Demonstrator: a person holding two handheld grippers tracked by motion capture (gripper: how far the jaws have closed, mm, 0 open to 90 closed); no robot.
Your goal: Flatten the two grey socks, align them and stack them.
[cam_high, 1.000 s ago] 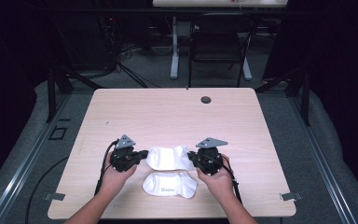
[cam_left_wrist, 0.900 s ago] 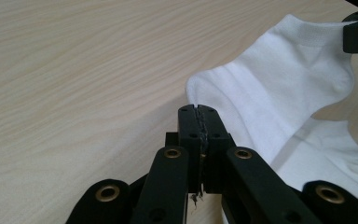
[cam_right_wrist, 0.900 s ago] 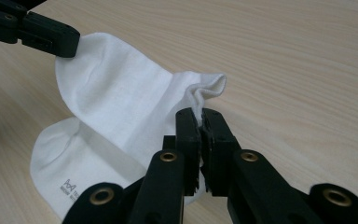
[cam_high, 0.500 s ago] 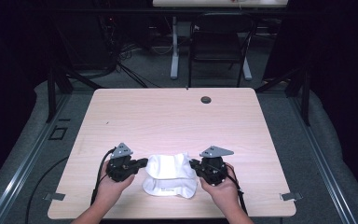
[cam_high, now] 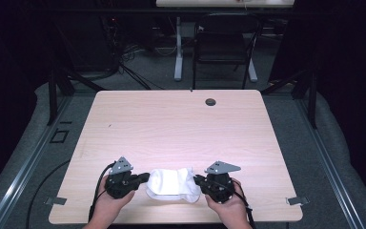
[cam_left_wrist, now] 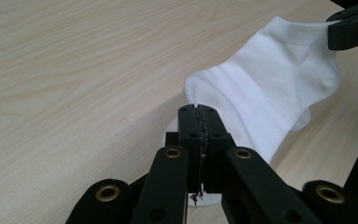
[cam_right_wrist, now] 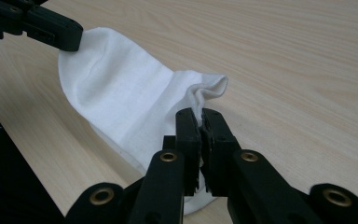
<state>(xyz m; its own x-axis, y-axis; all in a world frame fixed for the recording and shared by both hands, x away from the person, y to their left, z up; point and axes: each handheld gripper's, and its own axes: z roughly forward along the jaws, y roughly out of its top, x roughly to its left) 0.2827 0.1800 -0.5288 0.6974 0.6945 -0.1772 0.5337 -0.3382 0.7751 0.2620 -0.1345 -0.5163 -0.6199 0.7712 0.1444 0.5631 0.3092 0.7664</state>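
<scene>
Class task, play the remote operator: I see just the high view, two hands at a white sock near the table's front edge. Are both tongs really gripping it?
Observer: Yes. In the left gripper view the left tongs are shut on one end of the sock.
Operator: And the other end?
Observer: In the right gripper view the right tongs are shut on the sock's open, ribbed cuff edge.
Operator: Is the sock flat on the table?
Observer: Not fully. The gripper views show it raised between the tongs, with a second white layer underneath.
</scene>
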